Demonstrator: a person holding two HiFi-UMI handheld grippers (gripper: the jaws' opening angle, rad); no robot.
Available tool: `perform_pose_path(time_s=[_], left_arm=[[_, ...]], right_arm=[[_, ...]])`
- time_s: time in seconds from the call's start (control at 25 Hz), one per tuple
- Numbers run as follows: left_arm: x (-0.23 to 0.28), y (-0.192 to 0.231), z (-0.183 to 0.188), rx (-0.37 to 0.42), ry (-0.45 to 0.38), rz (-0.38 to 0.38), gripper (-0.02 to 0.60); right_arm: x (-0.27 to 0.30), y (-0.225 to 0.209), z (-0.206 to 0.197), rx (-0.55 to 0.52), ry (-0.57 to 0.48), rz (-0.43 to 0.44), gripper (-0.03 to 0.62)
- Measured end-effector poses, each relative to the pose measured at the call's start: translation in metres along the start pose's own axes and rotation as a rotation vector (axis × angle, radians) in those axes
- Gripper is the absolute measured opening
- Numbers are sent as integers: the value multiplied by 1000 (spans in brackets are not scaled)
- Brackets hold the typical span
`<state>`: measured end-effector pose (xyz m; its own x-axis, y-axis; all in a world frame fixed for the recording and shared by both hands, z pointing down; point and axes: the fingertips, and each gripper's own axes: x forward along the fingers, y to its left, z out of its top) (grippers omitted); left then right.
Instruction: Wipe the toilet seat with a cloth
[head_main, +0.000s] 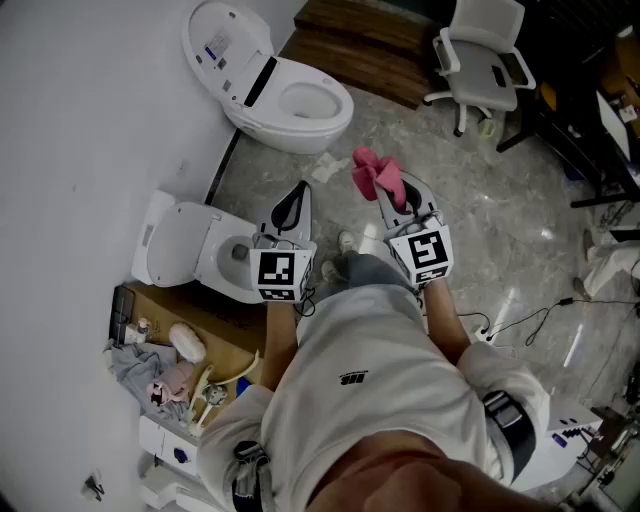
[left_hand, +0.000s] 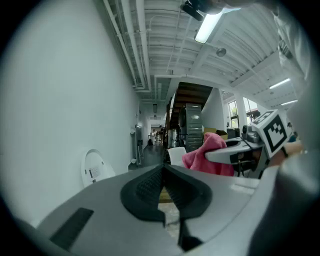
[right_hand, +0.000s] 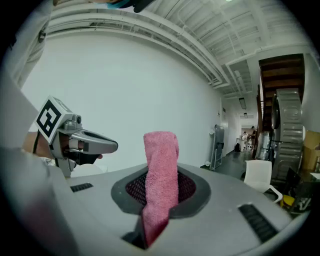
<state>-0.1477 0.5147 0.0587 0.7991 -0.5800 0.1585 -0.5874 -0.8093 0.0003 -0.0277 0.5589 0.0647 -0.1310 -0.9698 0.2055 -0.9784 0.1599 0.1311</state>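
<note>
Two white toilets stand along the left wall: a near toilet with its lid raised, and a far toilet, lid also up. My left gripper hangs above the near toilet's right side with its jaws shut and nothing between them. My right gripper is shut on a pink cloth, which sticks up out of the jaws. Both grippers are held side by side, above the floor and apart from either seat. The pink cloth also shows in the left gripper view.
A white office chair and a wooden platform stand at the back. A cardboard box with clutter sits near left of the near toilet. Cables run over the marble floor at right. The white wall bounds the left.
</note>
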Motion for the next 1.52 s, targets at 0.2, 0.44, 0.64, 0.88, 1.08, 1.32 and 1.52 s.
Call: perform_pose_path(time_s=[0.2,0.44,0.64,0.88,1.08,1.32,1.52], left_arm=[[-7,5,-6,-9,-7,-16,11],[3,13,-3,-25,-18,-18,11],[26,26,-5,-23,-2,-10,11],[76,41,-10,-38,29,3,11],[125,53,-11,-51,63,28,11],[177,57,-5,-67,91,68,11],[207,69,-6,-81,98,119,11]], right_arm=[[5,6,7,25,-44,-40,51],[13,6,6,11,-36,-30,51],[40,-9,-1,26,-24,-24,51],[80,-46,-8,49,-11,8,51],[117,-82,-18,54,8,63,51],[151,-124,-21,50,20,140,51],[186,-145,-28,54,27,193,51]])
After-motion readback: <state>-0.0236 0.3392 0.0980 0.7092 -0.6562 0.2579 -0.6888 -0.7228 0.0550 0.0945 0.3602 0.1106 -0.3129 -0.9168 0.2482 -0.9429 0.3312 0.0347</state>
